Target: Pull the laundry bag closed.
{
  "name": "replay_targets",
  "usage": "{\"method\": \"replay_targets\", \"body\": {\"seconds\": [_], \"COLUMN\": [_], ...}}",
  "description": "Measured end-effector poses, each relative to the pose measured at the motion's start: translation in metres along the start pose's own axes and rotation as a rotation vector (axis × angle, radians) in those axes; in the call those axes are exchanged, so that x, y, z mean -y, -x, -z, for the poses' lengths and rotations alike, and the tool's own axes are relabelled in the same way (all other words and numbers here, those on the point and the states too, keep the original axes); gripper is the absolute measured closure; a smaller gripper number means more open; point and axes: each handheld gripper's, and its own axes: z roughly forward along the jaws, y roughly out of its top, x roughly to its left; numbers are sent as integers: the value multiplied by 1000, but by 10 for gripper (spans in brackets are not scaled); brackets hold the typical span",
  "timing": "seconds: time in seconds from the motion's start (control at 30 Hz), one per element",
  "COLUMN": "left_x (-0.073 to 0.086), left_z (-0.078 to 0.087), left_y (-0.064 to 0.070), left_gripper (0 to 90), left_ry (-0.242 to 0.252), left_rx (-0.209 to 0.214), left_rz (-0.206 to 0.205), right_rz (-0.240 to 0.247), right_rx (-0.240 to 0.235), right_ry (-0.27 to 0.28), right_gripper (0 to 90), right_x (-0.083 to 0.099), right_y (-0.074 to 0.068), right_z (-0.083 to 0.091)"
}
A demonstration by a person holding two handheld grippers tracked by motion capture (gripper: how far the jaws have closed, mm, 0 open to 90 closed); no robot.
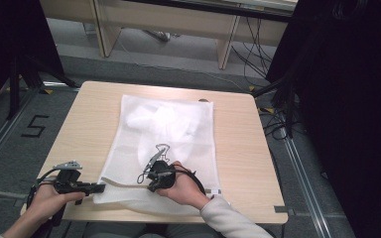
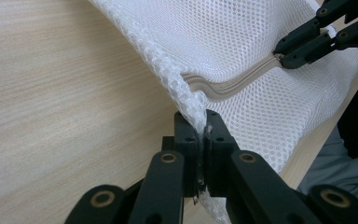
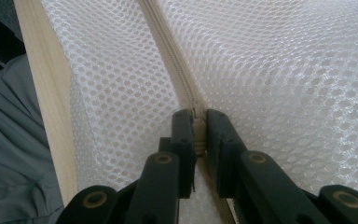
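At the table's (image 1: 79, 119) near edge lies the mesh bag (image 1: 163, 139), light and limp. Your left gripper (image 2: 203, 122) clamps its corner at 9 o'clock; your right gripper (image 3: 200, 122) pinches the zipper pull (image 3: 199, 128). Hold taut; mesh stretches.

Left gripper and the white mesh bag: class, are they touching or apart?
Touching. In the left gripper view, the left gripper has its jaws closed on the corner edge of the mesh bag, with the fabric pinched between them.
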Motion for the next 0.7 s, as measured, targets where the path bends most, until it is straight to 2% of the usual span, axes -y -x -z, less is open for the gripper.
{"method": "replay_targets", "body": {"seconds": [0.27,0.7], "left_x": [0,0], "left_z": [0,1], "left_y": [0,-1], "left_gripper": [856,856], "left_ry": [-2,-1], "left_rx": [-2,-2], "left_rz": [-1,-1], "right_rz": [-6,-16], "right_rx": [18,17], "right_ry": [1,0], "right_gripper": [824,824], "right_x": [3,7], "right_y": [2,4], "right_z": [3,5]}}
